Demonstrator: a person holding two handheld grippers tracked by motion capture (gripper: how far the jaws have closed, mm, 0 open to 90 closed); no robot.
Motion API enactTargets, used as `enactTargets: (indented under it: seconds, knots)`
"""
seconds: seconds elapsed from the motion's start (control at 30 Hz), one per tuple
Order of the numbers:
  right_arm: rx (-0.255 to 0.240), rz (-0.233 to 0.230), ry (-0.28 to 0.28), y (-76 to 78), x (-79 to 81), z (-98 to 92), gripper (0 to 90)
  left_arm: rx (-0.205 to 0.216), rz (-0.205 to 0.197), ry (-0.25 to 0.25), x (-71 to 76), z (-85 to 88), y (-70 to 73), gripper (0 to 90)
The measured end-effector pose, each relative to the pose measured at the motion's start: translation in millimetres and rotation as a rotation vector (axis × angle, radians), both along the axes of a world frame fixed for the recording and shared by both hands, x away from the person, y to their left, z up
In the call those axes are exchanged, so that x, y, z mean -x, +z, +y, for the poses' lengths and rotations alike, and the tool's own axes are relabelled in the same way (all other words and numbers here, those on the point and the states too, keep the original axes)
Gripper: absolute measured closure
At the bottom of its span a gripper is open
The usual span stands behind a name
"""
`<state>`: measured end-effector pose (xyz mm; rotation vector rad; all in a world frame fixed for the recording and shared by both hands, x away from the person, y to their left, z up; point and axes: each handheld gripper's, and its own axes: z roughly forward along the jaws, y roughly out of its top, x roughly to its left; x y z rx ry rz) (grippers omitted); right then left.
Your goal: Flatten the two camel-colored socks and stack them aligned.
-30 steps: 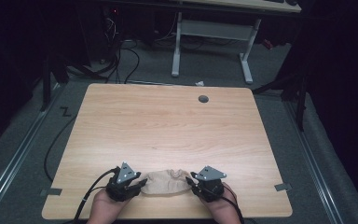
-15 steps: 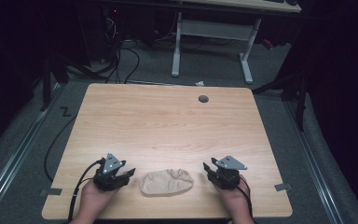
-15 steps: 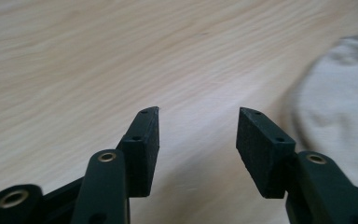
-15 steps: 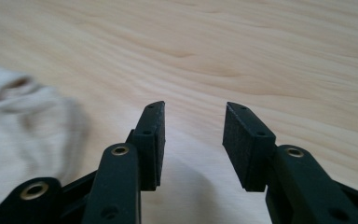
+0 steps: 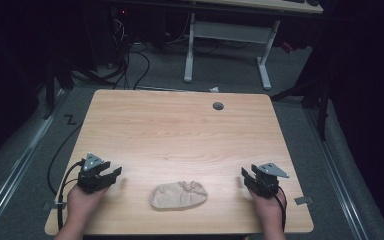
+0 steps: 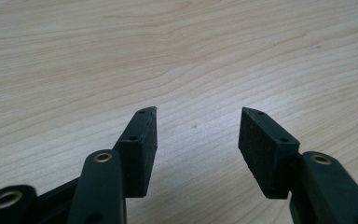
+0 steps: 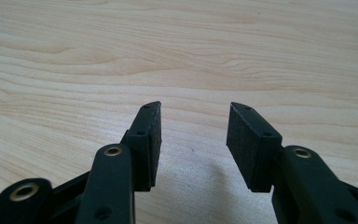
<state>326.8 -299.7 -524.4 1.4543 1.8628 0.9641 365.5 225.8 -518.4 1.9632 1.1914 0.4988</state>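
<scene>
A beige sock (image 5: 179, 195) lies crumpled on the wooden surface (image 5: 180, 130) near its front edge, long axis running left to right. The left gripper (image 5: 111, 175) and the right gripper (image 5: 245, 176) sit well apart on either side; their jaws have just been opening and hold nothing.

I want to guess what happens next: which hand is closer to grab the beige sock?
Left, probably, but barely. The left gripper sits slightly nearer the beige sock than the right gripper. Both are open and empty.
</scene>
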Motion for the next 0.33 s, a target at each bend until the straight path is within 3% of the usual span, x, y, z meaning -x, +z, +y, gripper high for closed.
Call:
enactTargets:
  seconds: [0.2, 0.33]
  knots:
    - [0.019, -0.013, 0.016, 4.0, 1.3, 6.5, 55.1, -0.006, -0.003, -0.018, 4.8, -2.5, 1.6, 47.1]
    - [0.038, -0.022, 0.038, 6.5, 1.5, 12.1, 54.8, 0.018, -0.009, -0.029, 6.0, -4.6, 7.1, 47.1]
